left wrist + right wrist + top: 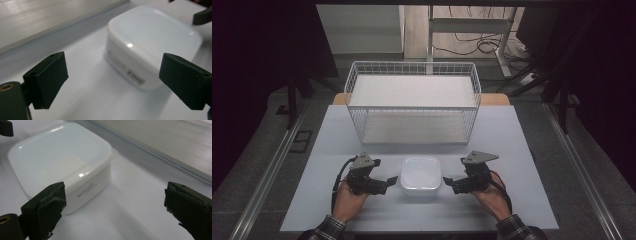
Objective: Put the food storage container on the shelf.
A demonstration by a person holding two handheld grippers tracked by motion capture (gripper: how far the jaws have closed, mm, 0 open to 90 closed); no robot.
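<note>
A white square plastic container [421, 174] with a lid sits on the table between my two grippers. My left gripper [388, 182] is just left of it, open, jaws pointing right at its side. In the left gripper view the container [152, 45] lies ahead and to the right, a barcode label on its near side, with nothing between the open jaws. My right gripper [449, 184] is just right of the container, open, jaws pointing left. In the right gripper view the container [62, 162] lies ahead to the left, apart from the jaws.
A white wire basket [413, 102] with a flat white shelf inside stands at the back of the light grey table [512, 150]. The table's front edge runs just below my hands. Dark floor, rails and cables surround the table.
</note>
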